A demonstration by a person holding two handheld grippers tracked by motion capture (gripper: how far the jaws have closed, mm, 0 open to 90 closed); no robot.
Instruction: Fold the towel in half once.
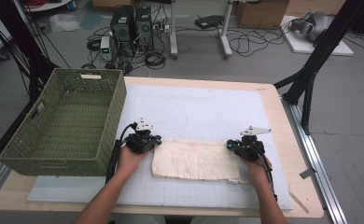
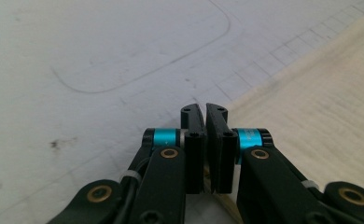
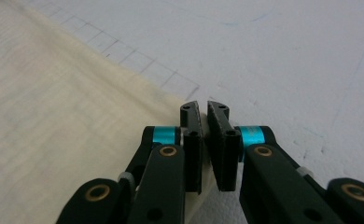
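both forearms enter low; my left claw (image 1: 144, 141) and right claw (image 1: 248, 148) sit at the far corners of the cream towel (image 1: 196, 159), each pinched shut on a corner edge. towel lies flat on the white gridded mat (image 1: 208, 109). judged light, soft, limp, not slippery: it will sag, so corners are the right hold. beyond, at left, green basket (image 1: 103, 140) stands empty.
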